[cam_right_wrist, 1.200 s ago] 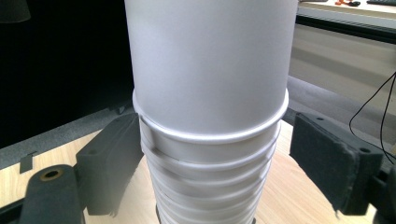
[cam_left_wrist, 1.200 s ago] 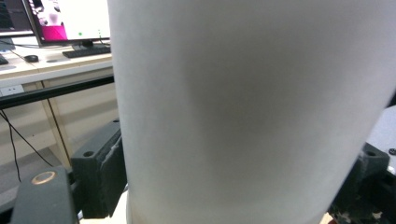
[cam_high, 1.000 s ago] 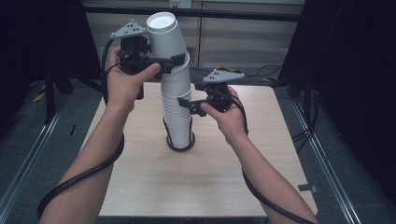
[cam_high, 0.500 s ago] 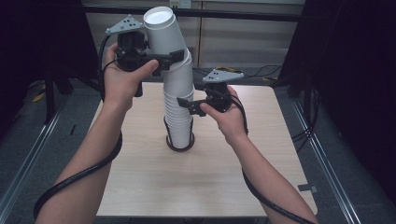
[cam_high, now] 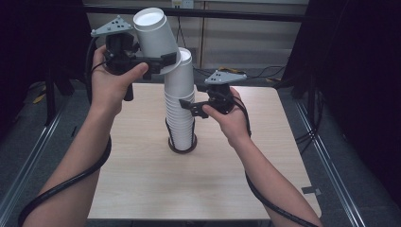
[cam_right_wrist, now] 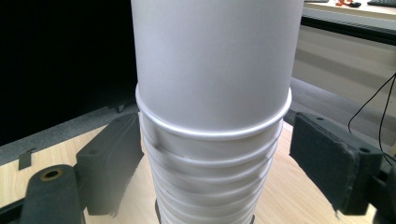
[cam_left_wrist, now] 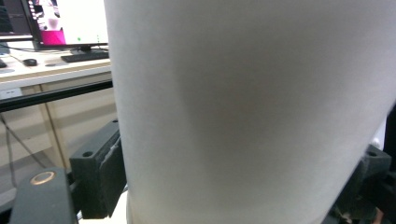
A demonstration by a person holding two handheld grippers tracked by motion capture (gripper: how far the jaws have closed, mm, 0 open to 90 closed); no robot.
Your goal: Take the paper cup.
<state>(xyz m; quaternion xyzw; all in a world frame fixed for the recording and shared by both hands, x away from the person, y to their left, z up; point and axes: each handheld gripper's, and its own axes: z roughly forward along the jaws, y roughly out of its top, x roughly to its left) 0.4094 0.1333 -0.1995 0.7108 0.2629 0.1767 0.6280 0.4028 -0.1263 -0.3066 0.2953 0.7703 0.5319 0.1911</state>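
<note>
One cup lifted off the stack.

Over the last second, we see the left tool point(cam_high: 163, 63) raise and tilt its cup point(cam_high: 153, 29) clear of the stack point(cam_high: 180, 109), which stands in a ring near the bench point(cam_high: 142, 189) centre; we judge separation nearly complete. The left tool's jaws clamp that cup; the right tool point(cam_right_wrist: 210, 163) stands open, its pads flanking the stack without touching.

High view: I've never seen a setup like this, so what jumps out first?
A tall stack of white paper cups stands upside down mid-table in a black ring. The left gripper grips one tilted cup at the stack's top, while the right gripper straddles the stack's middle, jaws apart.
</note>
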